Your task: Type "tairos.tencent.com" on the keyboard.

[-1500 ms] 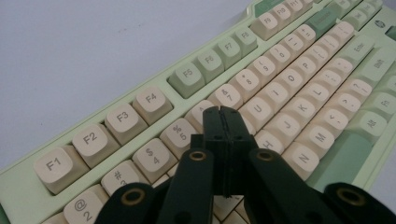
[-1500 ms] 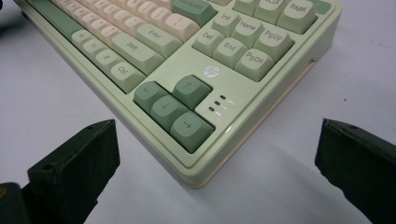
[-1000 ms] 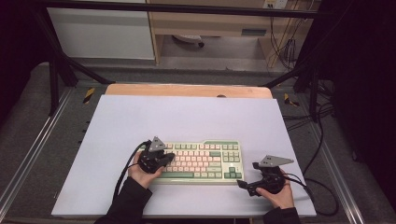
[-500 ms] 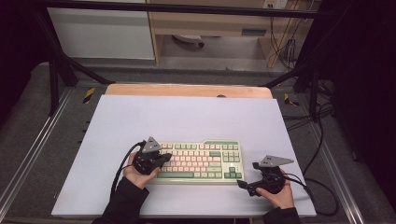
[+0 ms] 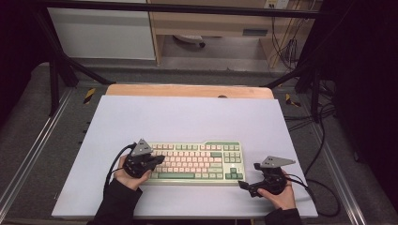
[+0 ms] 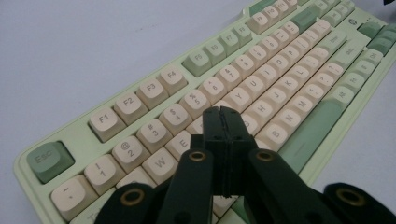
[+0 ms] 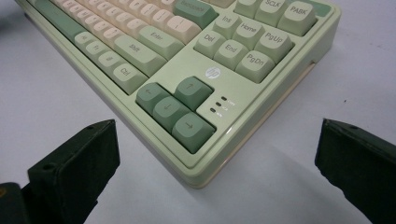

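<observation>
A pale green keyboard with cream and green keys lies on the near part of the white table mat. My left gripper hovers over the keyboard's left end with its jaws shut on nothing. In the left gripper view the shut tips of the left gripper sit just above the letter keys of the keyboard. My right gripper rests on the mat beside the keyboard's near right corner, open. In the right gripper view the right gripper has its jaws wide apart, with the arrow-key corner of the keyboard ahead of them.
A wooden table edge shows beyond the mat. Metal rails run along both sides of the table. Black cables trail off to the right, and a cable loops from the left gripper.
My left gripper has slid a little to the left along the keyboard, still shut. The right gripper and the keyboard have stayed where they were.
</observation>
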The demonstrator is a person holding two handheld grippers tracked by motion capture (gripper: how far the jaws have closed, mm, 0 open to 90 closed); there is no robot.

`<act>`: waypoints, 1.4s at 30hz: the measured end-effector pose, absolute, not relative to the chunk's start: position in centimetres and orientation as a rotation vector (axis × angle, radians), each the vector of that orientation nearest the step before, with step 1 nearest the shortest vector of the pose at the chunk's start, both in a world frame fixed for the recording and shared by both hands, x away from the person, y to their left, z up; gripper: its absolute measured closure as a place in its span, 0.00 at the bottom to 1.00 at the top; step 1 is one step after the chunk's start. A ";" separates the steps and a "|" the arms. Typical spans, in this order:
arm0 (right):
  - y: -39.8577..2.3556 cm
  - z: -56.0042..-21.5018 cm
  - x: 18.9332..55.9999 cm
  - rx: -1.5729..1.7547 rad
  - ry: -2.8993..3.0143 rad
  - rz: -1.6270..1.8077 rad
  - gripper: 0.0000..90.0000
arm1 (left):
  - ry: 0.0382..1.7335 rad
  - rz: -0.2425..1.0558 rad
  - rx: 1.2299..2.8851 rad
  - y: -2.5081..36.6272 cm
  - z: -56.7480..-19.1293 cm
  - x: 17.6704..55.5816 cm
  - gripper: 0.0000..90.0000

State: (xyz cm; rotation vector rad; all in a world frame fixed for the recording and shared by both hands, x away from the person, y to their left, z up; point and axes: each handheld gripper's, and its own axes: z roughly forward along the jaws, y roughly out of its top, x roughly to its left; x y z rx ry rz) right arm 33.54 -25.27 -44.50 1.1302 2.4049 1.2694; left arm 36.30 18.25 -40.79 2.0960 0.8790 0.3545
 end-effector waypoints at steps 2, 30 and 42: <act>-25.3 -44.5 33.5 1.135 2.405 1.270 0.01 | 0.883 0.359 2.095 18.5 -40.7 36.2 1.00; -25.2 -44.6 33.5 1.136 2.409 1.266 0.01 | 0.967 0.370 2.108 21.2 -42.3 36.1 1.00; -25.2 -44.5 33.5 1.141 2.409 1.267 0.01 | 0.960 0.381 2.116 21.0 -42.7 36.1 1.00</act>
